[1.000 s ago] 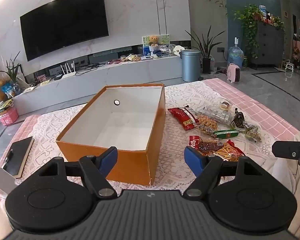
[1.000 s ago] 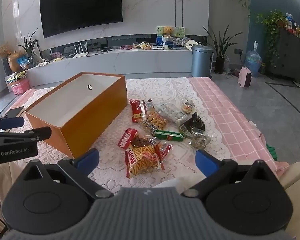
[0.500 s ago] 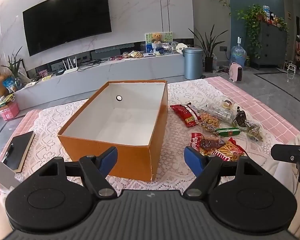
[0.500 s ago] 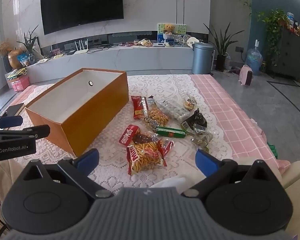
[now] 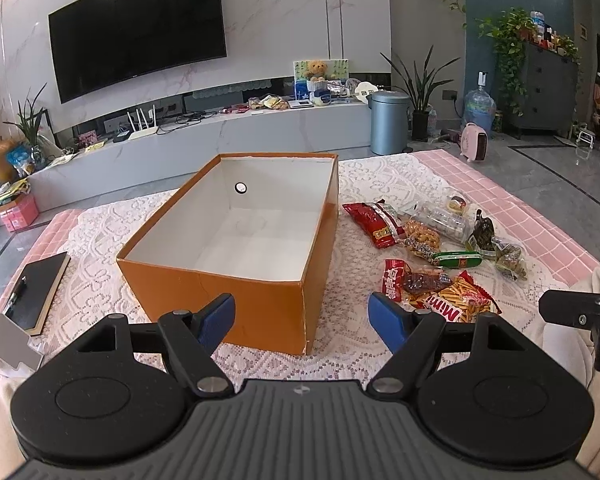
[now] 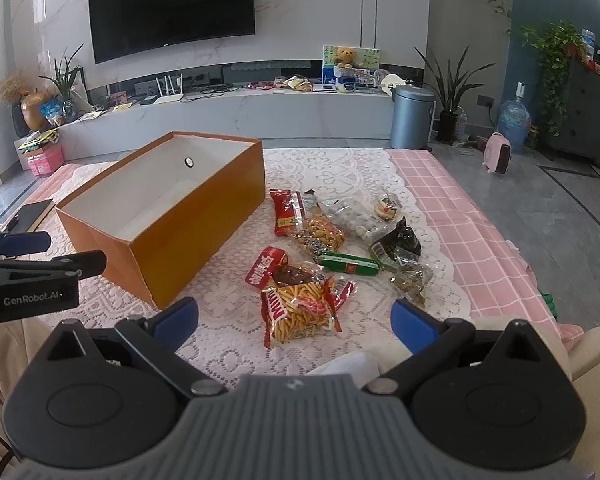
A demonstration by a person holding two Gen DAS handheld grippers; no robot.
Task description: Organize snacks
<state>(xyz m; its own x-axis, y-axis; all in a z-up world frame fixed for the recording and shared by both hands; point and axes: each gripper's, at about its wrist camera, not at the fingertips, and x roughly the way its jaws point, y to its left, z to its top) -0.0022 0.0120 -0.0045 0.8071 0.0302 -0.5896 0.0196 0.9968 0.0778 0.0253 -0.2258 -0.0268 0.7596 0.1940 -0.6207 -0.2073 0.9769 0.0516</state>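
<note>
Lace cloth [image 6: 340,168]: orange box [image 6: 204,216] (open-topped) runs lengthwise away.

The worktop [image 5: 520,184] wears a pink checked cover under a white lace cloth [image 5: 380,176]. At frame centre an open orange box [image 5: 260,312] sits on the lace, empty. To its right lies a loose heap of snacks [image 6: 324,256]: red packets, a green stick, clear bags. At lower left a black notebook [image 5: 40,288] rests beside a phone [image 5: 12,346].
</note>
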